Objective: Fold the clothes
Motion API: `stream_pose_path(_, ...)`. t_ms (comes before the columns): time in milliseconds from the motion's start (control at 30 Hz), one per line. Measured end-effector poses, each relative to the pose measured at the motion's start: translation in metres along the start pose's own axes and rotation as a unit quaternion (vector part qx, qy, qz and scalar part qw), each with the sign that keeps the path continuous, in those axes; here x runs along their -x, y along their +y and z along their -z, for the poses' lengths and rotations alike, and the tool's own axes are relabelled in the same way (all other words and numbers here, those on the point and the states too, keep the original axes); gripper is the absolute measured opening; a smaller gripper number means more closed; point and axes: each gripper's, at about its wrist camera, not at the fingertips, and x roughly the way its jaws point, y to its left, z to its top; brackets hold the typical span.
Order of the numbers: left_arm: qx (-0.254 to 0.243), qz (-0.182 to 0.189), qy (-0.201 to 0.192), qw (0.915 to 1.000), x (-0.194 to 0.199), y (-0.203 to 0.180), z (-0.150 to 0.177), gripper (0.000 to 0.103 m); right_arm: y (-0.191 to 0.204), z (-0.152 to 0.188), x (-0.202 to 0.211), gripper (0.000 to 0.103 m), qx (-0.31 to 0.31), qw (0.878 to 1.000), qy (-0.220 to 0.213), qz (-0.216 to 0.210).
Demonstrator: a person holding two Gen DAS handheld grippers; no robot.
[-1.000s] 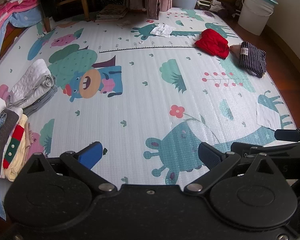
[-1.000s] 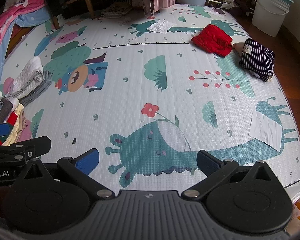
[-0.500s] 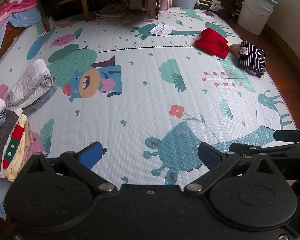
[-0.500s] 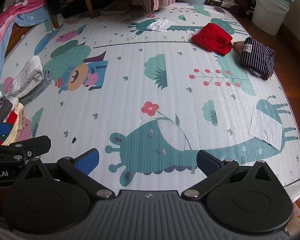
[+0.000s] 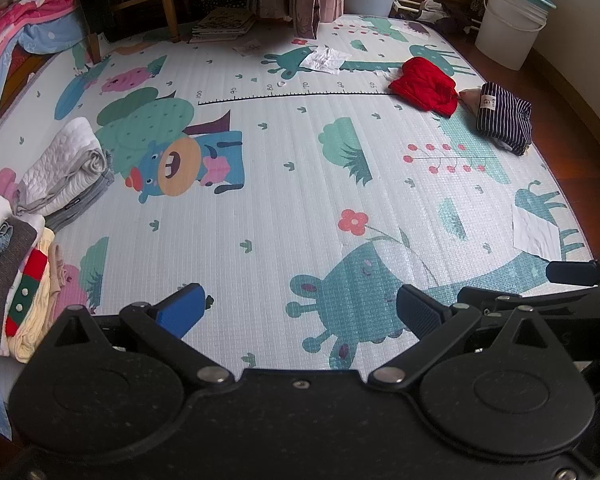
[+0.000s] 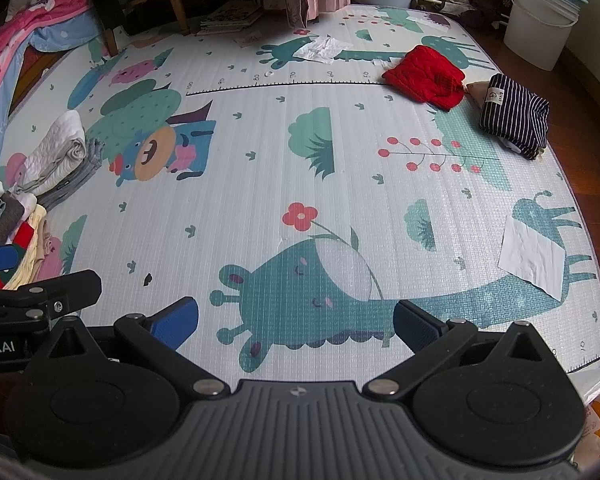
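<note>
Two views, and I take the left wrist first. My left gripper [image 5: 300, 308] hovers over the play mat [image 5: 284, 200] with its blue-padded fingers spread wide and nothing between them. Using the red flower [image 5: 353, 221] printed on the mat as my mark: far beyond it and to the right lies the red garment [image 5: 424, 84], crumpled, with the striped garment [image 5: 504, 118] just beside it further right. Well left of the flower sits a stack of folded clothes [image 5: 16, 280] at the mat's edge, and a rolled white quilted piece [image 5: 62, 168] lies beyond that stack. A white paper sheet [image 5: 536, 232] rests right of the flower.

From the right wrist, my right gripper [image 6: 296, 320] is likewise spread apart and empty above the mat [image 6: 260, 184]. Beyond the flower [image 6: 300, 216] and rightward I see the red garment [image 6: 424, 74], the striped garment [image 6: 514, 116] close beside it. A white bucket [image 6: 540, 16] stands off the mat, further back.
</note>
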Motion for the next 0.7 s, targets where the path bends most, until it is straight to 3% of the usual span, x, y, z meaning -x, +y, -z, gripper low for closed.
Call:
stream_pose_path(433,0.010,0.004,-0.012,0.9999,0.008,-0.007,-0.020,0.103,-0.008,-0.012,0.004,0.103,-0.013,1.000,-0.015,-0.002)
stream_pose_path(700,0.066,0.040,-0.049,0.9958,0.025,-0.017,-0.057,0.103,-0.032,-0.034,0.025,0.103,-0.037,0.997,-0.055,-0.026)
